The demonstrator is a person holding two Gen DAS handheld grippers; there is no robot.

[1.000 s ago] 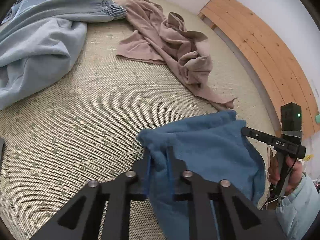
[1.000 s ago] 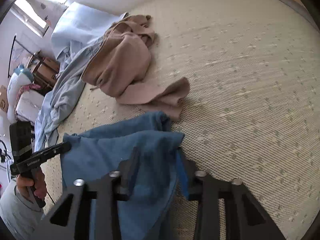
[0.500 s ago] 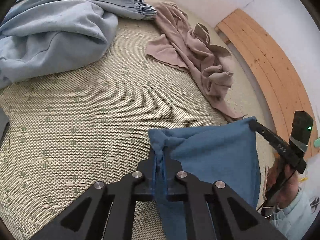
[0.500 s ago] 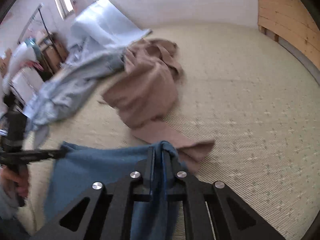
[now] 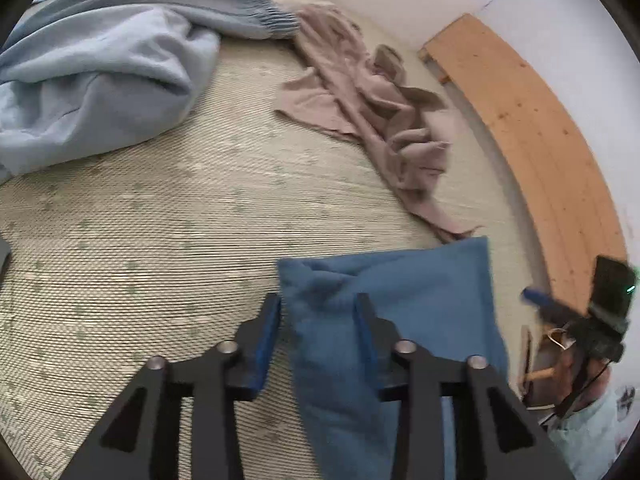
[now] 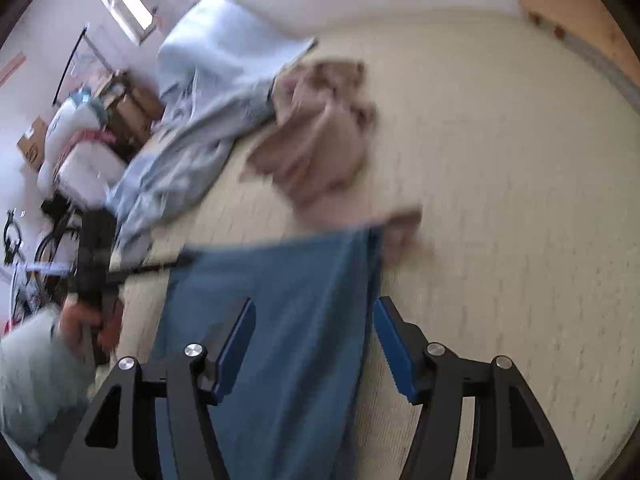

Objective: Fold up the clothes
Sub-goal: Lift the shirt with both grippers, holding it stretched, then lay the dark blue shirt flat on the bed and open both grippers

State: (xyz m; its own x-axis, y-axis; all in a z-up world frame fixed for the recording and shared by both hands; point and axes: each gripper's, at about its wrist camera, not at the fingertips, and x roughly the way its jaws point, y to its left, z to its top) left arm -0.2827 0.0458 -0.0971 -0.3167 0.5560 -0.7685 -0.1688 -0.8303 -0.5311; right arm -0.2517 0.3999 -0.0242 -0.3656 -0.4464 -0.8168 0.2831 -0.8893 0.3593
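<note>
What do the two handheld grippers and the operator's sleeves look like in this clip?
Both the left gripper and right gripper have matte black angular linkages with silver pivot bolts and blue finger pads. A green indicator light glows on the right one. The sleeve is pale blue-grey.

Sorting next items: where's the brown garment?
In the left wrist view, the brown garment lies crumpled on the mat, between the light blue garment and the wooden board.

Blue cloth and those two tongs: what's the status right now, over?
Left tongs open, right tongs open. Blue cloth between both pairs of pads, unclamped, draped on the woven mat. Tan garment crumpled just beyond it.
</note>
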